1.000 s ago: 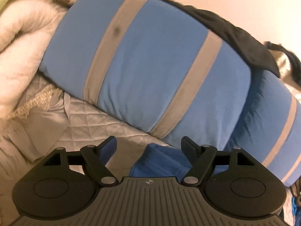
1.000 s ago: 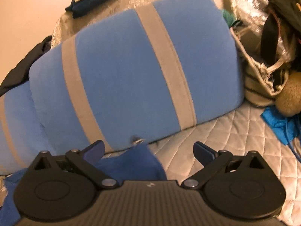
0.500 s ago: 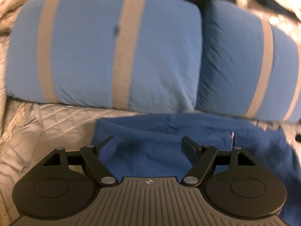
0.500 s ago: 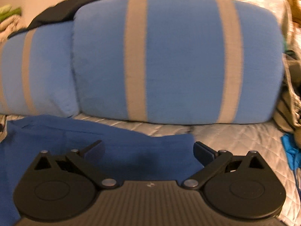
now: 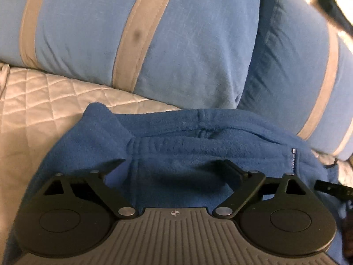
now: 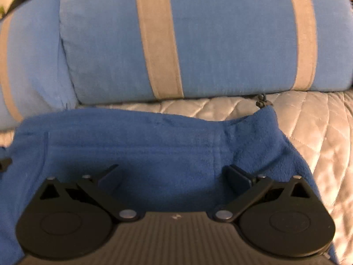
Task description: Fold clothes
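Left wrist view: a pale quilted bedspread covered the bed, with two light-blue pillows, grey-banded, propped along the far side. The nearer-left pillow carried a small dark spot on one grey band; the second pillow leaned against it at right, with something dark and blurred beyond it at far right, too smeared to name. A blue fleece garment lay flat on the quilt, its far edge just short of the pillows, a short zip showing at right. The left gripper hovered low over the fleece, jaws spread wide and just opened further, nothing pinched; fleece lay beneath the gap. A raised corner of cloth stood far-left of the fingers. Likely the garment was spread so a fold could start from this near edge.

Right wrist view: same quilt, same pillows, the larger square ahead. The fleece filled the near ground, its right corner peaked beside a dark zip pull at the pillow's foot. The right gripper sat over the cloth, jaws spread, gripping nothing. The pillows crowded the far edge, leaving little room to fold away.
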A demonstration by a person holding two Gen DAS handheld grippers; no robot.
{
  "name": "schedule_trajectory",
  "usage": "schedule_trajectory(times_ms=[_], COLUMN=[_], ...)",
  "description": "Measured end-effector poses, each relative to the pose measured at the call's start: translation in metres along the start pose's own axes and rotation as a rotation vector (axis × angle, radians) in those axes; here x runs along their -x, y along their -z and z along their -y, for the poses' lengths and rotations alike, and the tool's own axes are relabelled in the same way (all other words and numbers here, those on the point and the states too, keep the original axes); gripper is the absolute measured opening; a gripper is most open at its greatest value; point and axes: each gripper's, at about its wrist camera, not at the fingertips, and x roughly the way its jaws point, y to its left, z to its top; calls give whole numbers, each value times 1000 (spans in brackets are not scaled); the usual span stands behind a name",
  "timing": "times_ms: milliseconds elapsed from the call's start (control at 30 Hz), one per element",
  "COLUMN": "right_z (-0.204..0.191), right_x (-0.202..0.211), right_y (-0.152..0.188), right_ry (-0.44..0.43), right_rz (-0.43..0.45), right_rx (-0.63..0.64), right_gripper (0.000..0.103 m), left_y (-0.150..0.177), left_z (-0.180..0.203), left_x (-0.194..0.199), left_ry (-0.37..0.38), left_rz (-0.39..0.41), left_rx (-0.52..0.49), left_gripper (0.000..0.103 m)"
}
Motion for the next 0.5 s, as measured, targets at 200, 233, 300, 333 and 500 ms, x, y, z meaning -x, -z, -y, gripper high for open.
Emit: schedule_trajectory(times_ms=[200, 233, 300, 333, 500], right_z=[-7, -7, -6, -6, -7], right_x=[4, 6, 6, 5, 2], right_y=[1, 2, 3, 3, 4], right_ry=[35, 34, 34, 34, 32], right_rz=[8, 12, 20, 24, 25], right_rx=[41, 41, 42, 43, 41], right_gripper=[103, 103, 103, 103, 103], left_y=[1, 0, -1, -3, -23], left_z=[10, 9, 11, 13, 34], left_x=[-1, 0, 0, 0, 28], left_ry=[-50, -47, -51, -58, -163], left_rz=[12, 13, 11, 8, -49], left_rx=[-44, -41, -42, -47, -117], left_gripper=[98, 98, 98, 98, 97])
